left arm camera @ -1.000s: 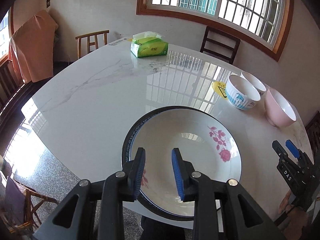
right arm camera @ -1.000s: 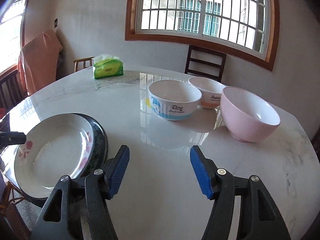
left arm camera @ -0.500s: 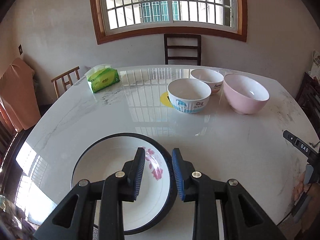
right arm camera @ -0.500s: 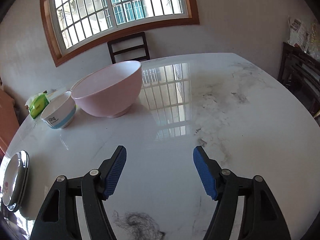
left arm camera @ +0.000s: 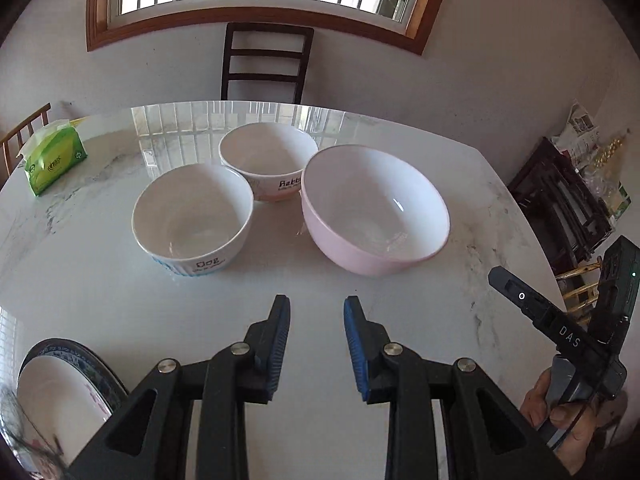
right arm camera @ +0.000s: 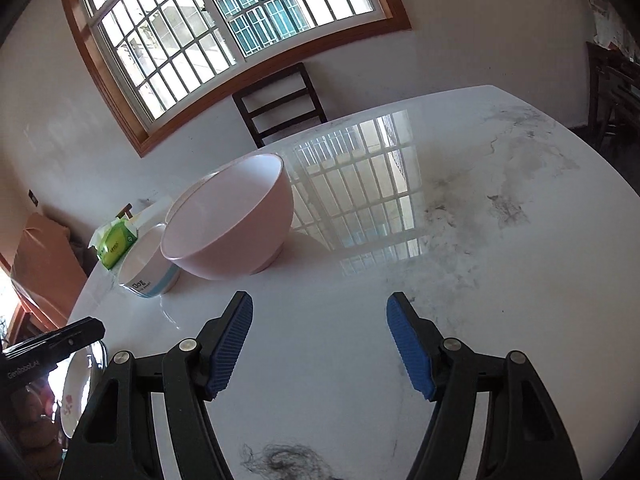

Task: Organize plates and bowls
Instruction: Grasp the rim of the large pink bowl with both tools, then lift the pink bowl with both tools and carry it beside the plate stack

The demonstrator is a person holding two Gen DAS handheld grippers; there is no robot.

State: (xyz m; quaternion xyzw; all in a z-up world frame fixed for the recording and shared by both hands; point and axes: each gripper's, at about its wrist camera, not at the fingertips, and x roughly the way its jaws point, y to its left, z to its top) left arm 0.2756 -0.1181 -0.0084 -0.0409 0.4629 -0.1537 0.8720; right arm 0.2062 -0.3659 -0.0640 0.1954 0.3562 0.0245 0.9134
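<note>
The left gripper [left arm camera: 316, 340], its black arms tipped with ribbed blue pads, hangs over bare marble with a narrow gap between the jaws and nothing in them; the right gripper [right arm camera: 320, 344] is spread wide, likewise empty, above the white marble tabletop [right arm camera: 440, 240]. Ahead of the left gripper stand three bowls close together — a white ceramic bowl with a blue band and the word "Dog" [left arm camera: 192, 222], behind it a white bowl lettered "Rabbit" [left arm camera: 268, 166], and beside both a larger pale pink bowl [left arm camera: 374, 210], all upright. At the near left edge sits the white flowered plate nested in a dark-rimmed plate [left arm camera: 60, 392], so the plates look already stacked. The step in hand appears to be the bowls. Judging by size, the next move calls for pinching one small bowl's rim and nesting it — the pink one looks the natural base. A green tissue pack [left arm camera: 52, 162] lies well apart.
</note>
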